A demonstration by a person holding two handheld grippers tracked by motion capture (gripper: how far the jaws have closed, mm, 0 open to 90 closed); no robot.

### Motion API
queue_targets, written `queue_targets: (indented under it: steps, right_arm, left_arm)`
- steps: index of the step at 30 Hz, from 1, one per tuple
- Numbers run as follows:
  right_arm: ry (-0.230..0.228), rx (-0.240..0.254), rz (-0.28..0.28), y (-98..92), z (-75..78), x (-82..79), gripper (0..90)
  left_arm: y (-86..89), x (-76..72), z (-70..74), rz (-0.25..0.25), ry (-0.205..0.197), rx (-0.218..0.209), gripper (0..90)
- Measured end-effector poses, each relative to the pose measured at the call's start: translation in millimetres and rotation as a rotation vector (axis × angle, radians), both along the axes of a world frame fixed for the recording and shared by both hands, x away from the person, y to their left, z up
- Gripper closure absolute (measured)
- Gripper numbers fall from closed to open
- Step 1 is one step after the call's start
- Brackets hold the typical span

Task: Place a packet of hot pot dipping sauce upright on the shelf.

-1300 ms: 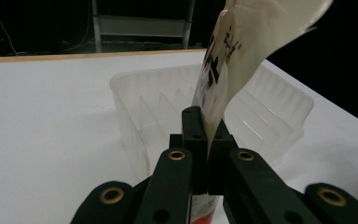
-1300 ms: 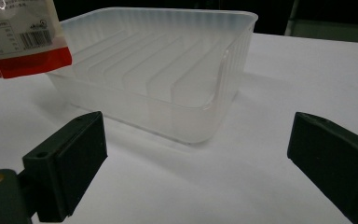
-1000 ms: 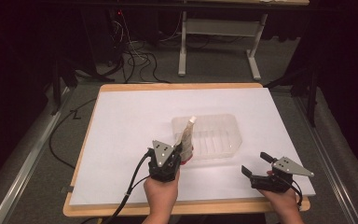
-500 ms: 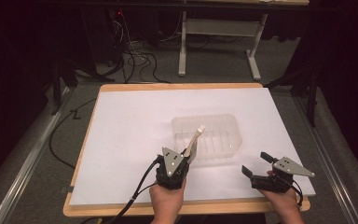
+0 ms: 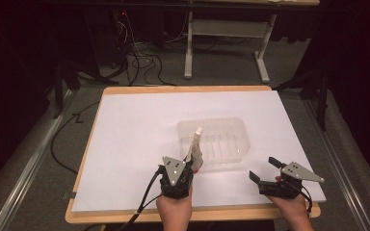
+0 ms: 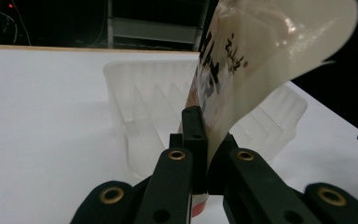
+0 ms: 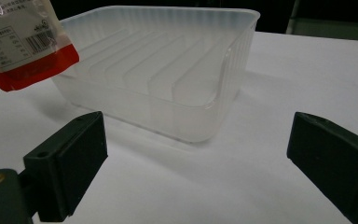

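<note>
Dark room all around, with cables on the floor and a metal frame behind, and up front a white surface (image 5: pixel 139 139) on a wooden board. From the high view, a clear plastic tray (image 5: pixel 231 126) sits right of the middle, and the left hand-held gripper (image 5: pixel 189 165) is pinching a flat pouch (image 5: pixel 195 144) by its lower end, so the pouch stands up and leans over the tray's near-left corner. The right hand-held gripper (image 5: pixel 263 169) is off to the right near the front edge, spread wide, carrying nothing and well apart from the tray. Over in the left gripper view the jaws are clamped tight on the pouch (image 6: pixel 270 51), which curls up and to the right with some black print on it, and the ribbed tray (image 6: pixel 140 102) is right behind it. In the right gripper view both black jaws stand far apart with just bare surface between them, the tray (image 7: pixel 223 88) is straight ahead, and the pouch's (image 7: pixel 23 46) red-banded end with a barcode hangs at the top left, just off the tray's corner. So I'd say we're mid-carry, getting the pouch into the tray. Next move probably needs the left hand to push forward so the pouch clears the rim, tip it flatter, then let go; it's floppy, so it could easily hang up on the wall.
</note>
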State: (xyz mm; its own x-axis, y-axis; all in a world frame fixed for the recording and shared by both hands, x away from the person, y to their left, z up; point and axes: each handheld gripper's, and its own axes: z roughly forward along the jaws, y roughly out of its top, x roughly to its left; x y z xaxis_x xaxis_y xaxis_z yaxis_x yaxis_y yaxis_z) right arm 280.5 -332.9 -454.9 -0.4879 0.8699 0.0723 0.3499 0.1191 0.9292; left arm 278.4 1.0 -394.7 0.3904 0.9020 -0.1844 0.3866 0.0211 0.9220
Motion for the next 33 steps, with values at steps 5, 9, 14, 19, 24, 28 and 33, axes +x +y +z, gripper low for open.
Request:
queue_targets:
  steps: [5, 9, 14, 19, 24, 28, 33]
  right_arm:
    - [0.001, 0.003, -0.003, -0.8, 0.2, -0.1, 5.2]
    - [0.0, 0.003, -0.002, -0.7, 0.4, 0.2, 5.2]
    - [0.003, 0.003, -0.002, -0.9, -0.1, 0.7, 5.2]
    - [-0.004, 0.0, -0.001, -0.1, 0.6, -0.2, 5.2]
    - [0.003, 0.0, -0.001, 0.1, -0.2, 0.5, 5.2]
    - [0.003, -0.003, 0.003, 1.9, 0.1, 0.1, 5.2]
    - [0.0, -0.001, -0.001, -0.2, 0.0, 0.3, 5.2]
  left_arm:
    - [-2.8, 4.3, 1.1, 0.014, -0.006, 0.013, 90.0]
    - [-1.3, 1.8, 1.5, 0.008, -0.015, 0.021, 90.0]
    - [4.0, -3.2, 1.0, 0.012, -0.037, 0.039, 89.9]
    - [18.7, -4.9, 3.5, 0.043, -0.056, 0.041, 89.9]
    - [28.0, -1.1, 1.1, 0.073, -0.045, 0.042, 89.9]
    - [26.5, 14.2, 0.6, 0.081, -0.029, 0.045, 89.9]
    - [18.9, 26.6, 3.9, 0.081, -0.025, 0.053, 89.9]
